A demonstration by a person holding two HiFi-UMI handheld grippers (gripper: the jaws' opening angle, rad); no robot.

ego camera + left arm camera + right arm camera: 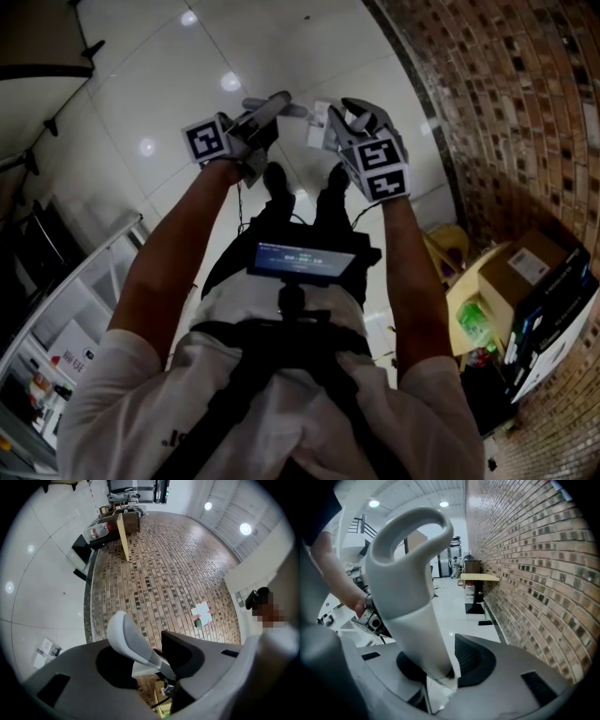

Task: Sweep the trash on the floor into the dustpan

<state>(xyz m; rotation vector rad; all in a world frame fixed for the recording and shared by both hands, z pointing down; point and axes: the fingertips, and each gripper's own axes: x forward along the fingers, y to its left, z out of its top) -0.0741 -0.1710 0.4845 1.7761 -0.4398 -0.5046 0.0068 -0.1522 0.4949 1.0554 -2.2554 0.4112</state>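
My left gripper (151, 663) is pinching a grey handle (127, 637) low on its shaft. The right gripper (440, 673) is clamped the same way on a looped grey handle (405, 573). I cannot tell which handle belongs to the broom and which to the dustpan, since both working ends drop below the jaws where no camera reaches. That is my main worry: with long tools held by so little and their far ends unseen, I judge either could twist in the pinch or land crooked, and the pan lip might not meet the floor. In the head view the two handle tips sit near each other, so they could knock together. The left handle's long axis runs up and leftward out of its jaws to a rounded free end. The looped one stands nearly upright, leaning slightly left, with the loop on top. Farther off, a small white printed scrap (45, 649), which I take for trash, lies on the pale tiled floor (42, 573) near the brick wall (164, 573). A careless stroke could shove it against the wall.
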